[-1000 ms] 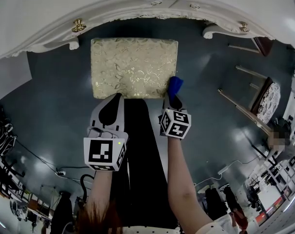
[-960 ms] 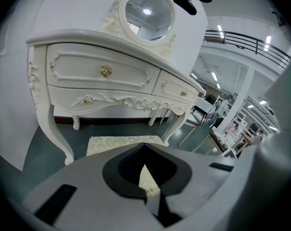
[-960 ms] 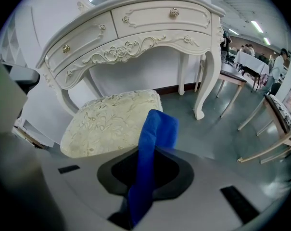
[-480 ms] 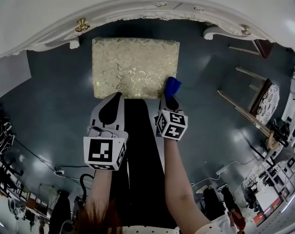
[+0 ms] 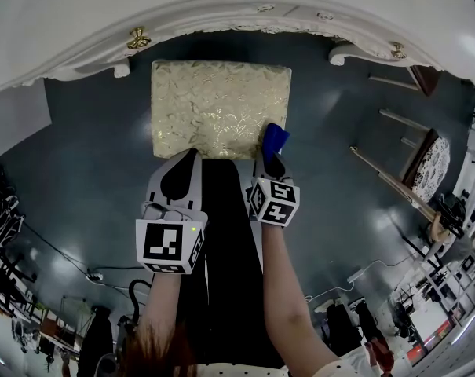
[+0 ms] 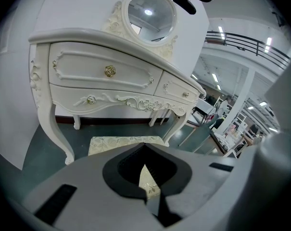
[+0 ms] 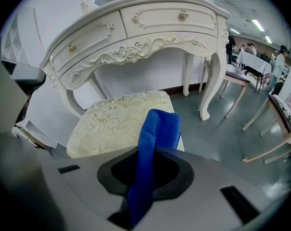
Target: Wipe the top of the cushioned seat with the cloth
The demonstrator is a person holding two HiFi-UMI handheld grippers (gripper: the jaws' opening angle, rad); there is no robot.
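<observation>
The cushioned seat point(image 5: 219, 108) is a rectangle of pale gold floral fabric on the dark floor in front of a white dressing table; it also shows in the left gripper view point(image 6: 121, 142) and the right gripper view point(image 7: 119, 121). My right gripper point(image 5: 272, 152) is shut on a blue cloth point(image 5: 274, 137), which hangs over the seat's near right corner. In the right gripper view the cloth point(image 7: 152, 150) stands up between the jaws. My left gripper point(image 5: 184, 166) sits just short of the seat's near edge, shut and holding nothing.
A white carved dressing table point(image 5: 245, 14) arches over the far side of the seat, its curved legs point(image 7: 210, 88) beside the seat. Wooden chairs point(image 5: 422, 159) stand at the right. The person's dark-clad legs point(image 5: 225, 234) run between the grippers.
My right gripper has shifted slightly left with the blue cloth, from the seat's right edge to over its near right corner. The left gripper has stayed put.
</observation>
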